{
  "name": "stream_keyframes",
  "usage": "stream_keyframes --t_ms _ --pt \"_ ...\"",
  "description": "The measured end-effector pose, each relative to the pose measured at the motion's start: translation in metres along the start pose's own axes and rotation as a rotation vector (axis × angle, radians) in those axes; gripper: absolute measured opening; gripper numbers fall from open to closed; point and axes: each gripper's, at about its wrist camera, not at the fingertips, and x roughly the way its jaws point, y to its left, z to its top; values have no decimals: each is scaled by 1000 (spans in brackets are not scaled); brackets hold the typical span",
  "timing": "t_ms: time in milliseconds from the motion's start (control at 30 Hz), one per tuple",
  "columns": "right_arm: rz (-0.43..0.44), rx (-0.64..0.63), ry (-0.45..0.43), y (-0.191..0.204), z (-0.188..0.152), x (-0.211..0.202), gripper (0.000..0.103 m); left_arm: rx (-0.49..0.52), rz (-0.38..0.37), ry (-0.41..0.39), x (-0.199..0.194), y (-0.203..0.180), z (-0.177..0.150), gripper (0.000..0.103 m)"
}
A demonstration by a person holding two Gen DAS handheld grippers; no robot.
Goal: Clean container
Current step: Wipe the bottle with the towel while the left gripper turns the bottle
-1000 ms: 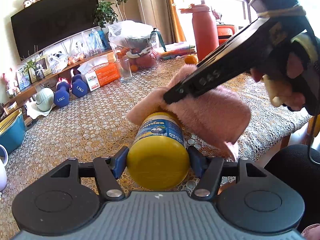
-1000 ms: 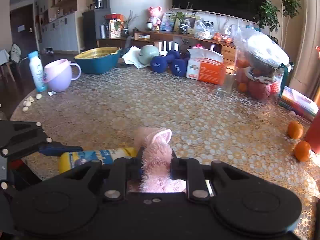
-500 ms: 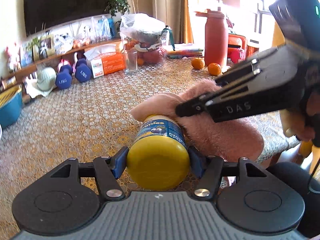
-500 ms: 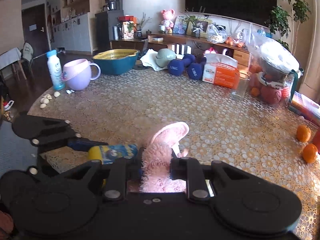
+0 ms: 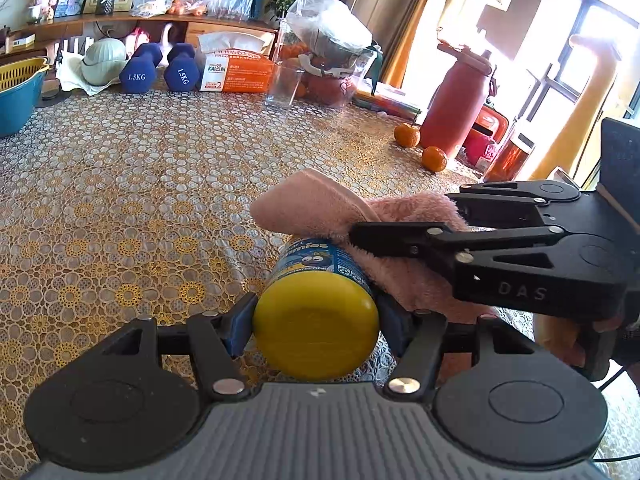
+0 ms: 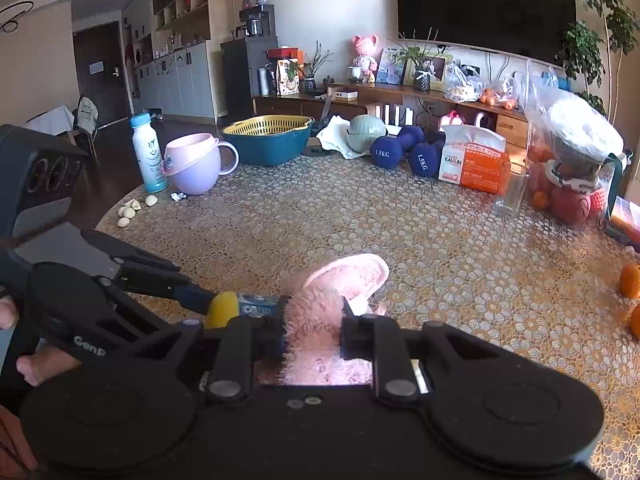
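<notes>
The left gripper [image 5: 316, 320] points forward and down, its jaws clamped on the yellow end of the bottle [image 5: 316, 308], which lies along its line of sight. The right gripper [image 6: 312, 332] comes in from the right side of the left wrist view, jaws pinched tight on the pink cloth [image 6: 320, 320] that lies against the bottle's side. Fingers [image 6: 36, 364] of the person's left hand wrap the left gripper's handle.
</notes>
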Motion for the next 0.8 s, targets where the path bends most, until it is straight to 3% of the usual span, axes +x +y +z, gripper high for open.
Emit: stream_keyframes --t_ms 267,333,500,633,800 --pt "-41 95 9 -28 -6 23 21 142 48 -57 -6 -10 -7 63" --pt "-128 62 29 -26 -5 28 20 184 60 -61 -6 -14 -12 63" --pt "-179 81 13 -29 -9 15 20 269 106 -33 1 -20 -29 64" --pt "-176 96 -8 -25 -14 -4 20 364 153 -55 3 -28 -38 64" --pt "-162 81 -6 -14 -20 -17 20 511 232 -124 -5 -44 -51 78"
